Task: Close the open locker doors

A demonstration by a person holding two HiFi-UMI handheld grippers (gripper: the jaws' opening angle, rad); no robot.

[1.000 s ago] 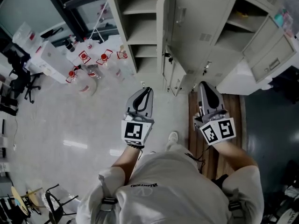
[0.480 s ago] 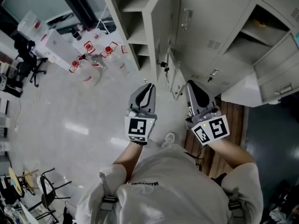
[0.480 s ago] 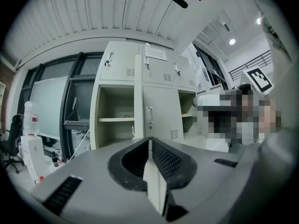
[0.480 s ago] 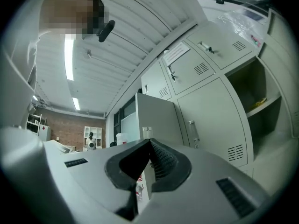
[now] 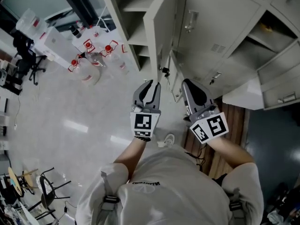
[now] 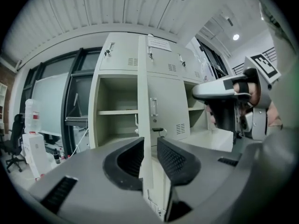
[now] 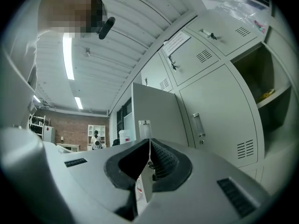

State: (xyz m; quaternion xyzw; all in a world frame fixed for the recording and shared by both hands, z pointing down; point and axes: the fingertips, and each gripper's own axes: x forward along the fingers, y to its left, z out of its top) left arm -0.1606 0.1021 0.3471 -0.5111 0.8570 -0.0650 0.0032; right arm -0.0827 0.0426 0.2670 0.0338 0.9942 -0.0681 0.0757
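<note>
Head view: the open locker door [image 5: 161, 27] is seen just beyond the left gripper [image 5: 151, 86]. Left gripper view: its just-opened jaws are parted in line with the door's edge, unpressed. Right gripper view: the right gripper [image 7: 148, 148] is empty, its jaws just cracked, nearly together. The door is judged stiff and light, and is best pushed at its free edge.

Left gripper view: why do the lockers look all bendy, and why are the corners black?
In the left gripper view the wide-angle lens bows the lockers outward and leaves the picture's corners black. In the right gripper view the same bending shows, and the ceiling lights glare plain white. In the head view the lines stay straighter, and the floor carries soft, shiny streaks of reflected light.
</note>
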